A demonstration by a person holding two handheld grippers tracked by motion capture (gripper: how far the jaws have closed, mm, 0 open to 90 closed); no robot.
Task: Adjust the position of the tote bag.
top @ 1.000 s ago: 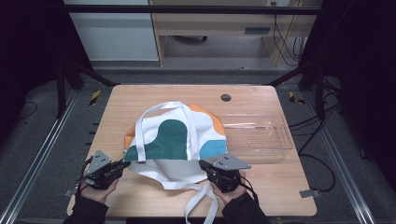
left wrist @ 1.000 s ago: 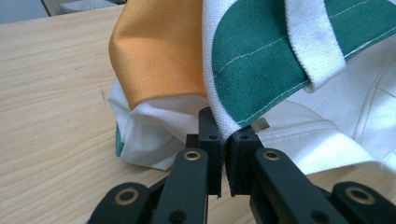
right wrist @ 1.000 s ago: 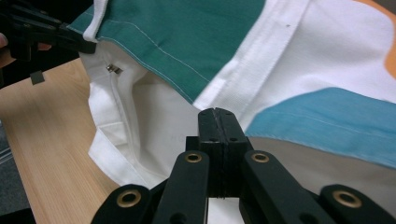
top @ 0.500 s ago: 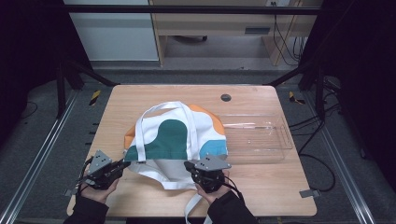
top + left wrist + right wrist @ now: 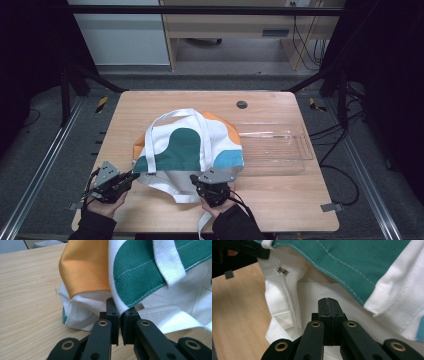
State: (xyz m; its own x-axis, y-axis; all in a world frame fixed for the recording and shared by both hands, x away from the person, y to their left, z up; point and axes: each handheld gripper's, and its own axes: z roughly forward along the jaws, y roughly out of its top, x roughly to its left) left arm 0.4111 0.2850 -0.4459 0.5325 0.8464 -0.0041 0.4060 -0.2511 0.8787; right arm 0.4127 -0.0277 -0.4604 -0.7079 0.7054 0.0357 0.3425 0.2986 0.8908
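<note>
our left gripper (image 5: 119, 315) pinches the tote bag (image 5: 192, 145) at its hem near the worktop's (image 5: 150, 102) front left corner. our right gripper (image 5: 329, 305) is closed with nothing clearly caught, resting by the bag's open mouth at the front edge. the bag lies crumpled mid-worktop beside a clear tray (image 5: 285, 150); we judge most folding remains.

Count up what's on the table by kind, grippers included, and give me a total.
Fabric tote bag: 1
Clear plastic tray: 1
Handheld grippers: 2, the left gripper and the right gripper
Total: 4
</note>
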